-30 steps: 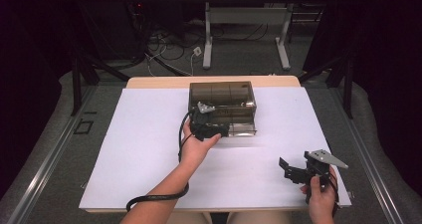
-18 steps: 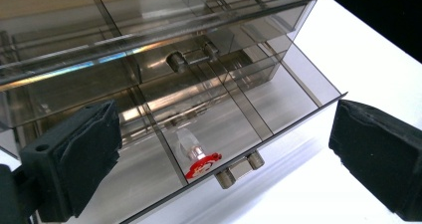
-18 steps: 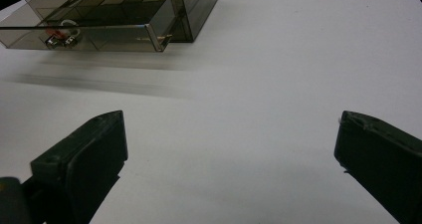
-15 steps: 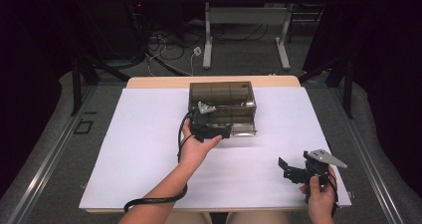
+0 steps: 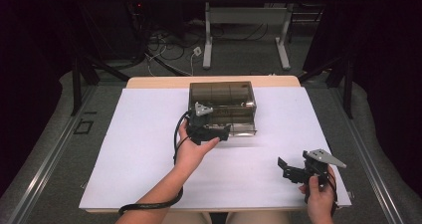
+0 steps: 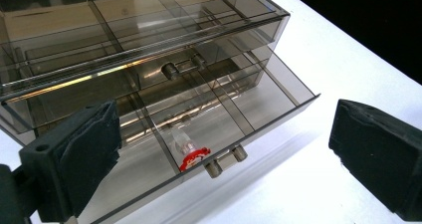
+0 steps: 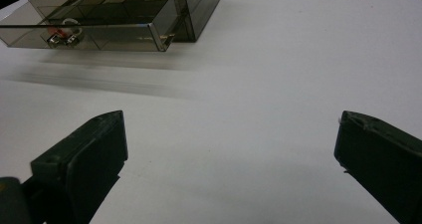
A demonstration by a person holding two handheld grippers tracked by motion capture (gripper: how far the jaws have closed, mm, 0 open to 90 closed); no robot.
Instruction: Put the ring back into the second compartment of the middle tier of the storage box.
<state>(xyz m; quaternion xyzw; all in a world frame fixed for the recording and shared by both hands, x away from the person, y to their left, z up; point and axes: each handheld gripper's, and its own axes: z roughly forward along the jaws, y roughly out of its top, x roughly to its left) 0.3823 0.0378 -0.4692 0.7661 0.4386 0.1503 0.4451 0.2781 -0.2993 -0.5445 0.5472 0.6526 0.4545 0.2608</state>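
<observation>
A smoky clear drawer box (image 5: 221, 97) stands at the table's far middle, with its lower drawer (image 6: 259, 102) pulled out. In a front compartment of that drawer lies a small clear vial with a red cap (image 6: 188, 148), which I also see from the right gripper view as the vial (image 7: 60, 31). My left gripper (image 5: 220, 132) hovers just in front of the drawer. Its jaws (image 6: 224, 134) have just been opening; they stand wide with nothing between them. My right gripper (image 5: 291, 168) rests open near the front right, and its jaws (image 7: 229, 129) frame bare table.
A white sheet (image 5: 139, 149) covers the table. The upper drawer (image 6: 149, 40) is closed and has a small metal handle. The left gripper's cable (image 5: 149, 201) loops off the front edge. Desk legs and floor cables lie beyond the table.
My left gripper has eased back slightly from the open drawer. The right gripper has stayed put.
</observation>
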